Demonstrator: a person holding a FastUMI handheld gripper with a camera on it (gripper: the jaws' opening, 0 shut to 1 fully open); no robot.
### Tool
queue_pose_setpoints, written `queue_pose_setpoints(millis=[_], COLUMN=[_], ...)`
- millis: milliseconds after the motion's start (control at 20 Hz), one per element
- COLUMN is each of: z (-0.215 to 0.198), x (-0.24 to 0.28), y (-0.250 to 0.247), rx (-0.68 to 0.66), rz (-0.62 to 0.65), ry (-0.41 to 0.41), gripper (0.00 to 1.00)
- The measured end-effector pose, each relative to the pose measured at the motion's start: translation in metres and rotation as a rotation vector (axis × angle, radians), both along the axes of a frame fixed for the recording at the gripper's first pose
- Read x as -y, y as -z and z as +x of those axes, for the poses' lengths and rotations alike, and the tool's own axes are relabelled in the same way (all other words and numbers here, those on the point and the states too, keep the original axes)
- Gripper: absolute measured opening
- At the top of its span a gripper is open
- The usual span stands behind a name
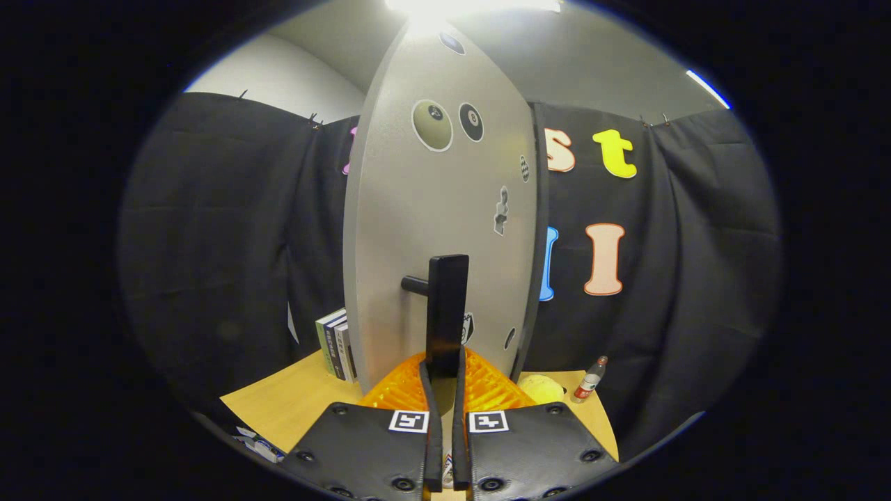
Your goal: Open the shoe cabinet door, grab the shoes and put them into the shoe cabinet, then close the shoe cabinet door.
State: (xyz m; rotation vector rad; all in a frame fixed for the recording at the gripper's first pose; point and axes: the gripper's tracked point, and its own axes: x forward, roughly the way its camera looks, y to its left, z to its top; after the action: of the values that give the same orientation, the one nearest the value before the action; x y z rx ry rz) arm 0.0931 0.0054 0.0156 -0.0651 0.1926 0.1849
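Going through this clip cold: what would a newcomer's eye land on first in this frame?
First, the tall grey cabinet door, dotted with stickers, rising straight ahead of the claw. Next, its black bar handle, whose lower end sits between the two fingers, which look closed on it. Behind the fingers an orange ribbed object glows at the door's foot, with books standing on the wooden table to one side and a small bottle to the other.

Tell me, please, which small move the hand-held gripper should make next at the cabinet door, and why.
Probably pull the handle gently back toward the camera, swinging the door. The hand-held gripper appears closed around the lower end of the black bar handle on the grey cabinet door, so the grasp looks made. Whether the door is already partly open cannot be told.
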Motion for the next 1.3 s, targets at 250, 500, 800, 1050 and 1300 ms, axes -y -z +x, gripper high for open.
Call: queue_pose_setpoints(millis=[250,500,800,1050,1300], z=[-0.004,-0.005,-0.002,-0.013,-0.046], x=[0.034,0.098,0.132,0.152,0.144], y=[-0.004,-0.010,-0.015,-0.007,-0.005], rx=[0.015,0.070,0.131,0.117,0.088], rz=[0.021,-0.013,0.068,0.035,0.125], ry=[0.033,0.112,0.039,0.116,0.180], gripper=[0.07,0.06,0.13,0.34,0.63])
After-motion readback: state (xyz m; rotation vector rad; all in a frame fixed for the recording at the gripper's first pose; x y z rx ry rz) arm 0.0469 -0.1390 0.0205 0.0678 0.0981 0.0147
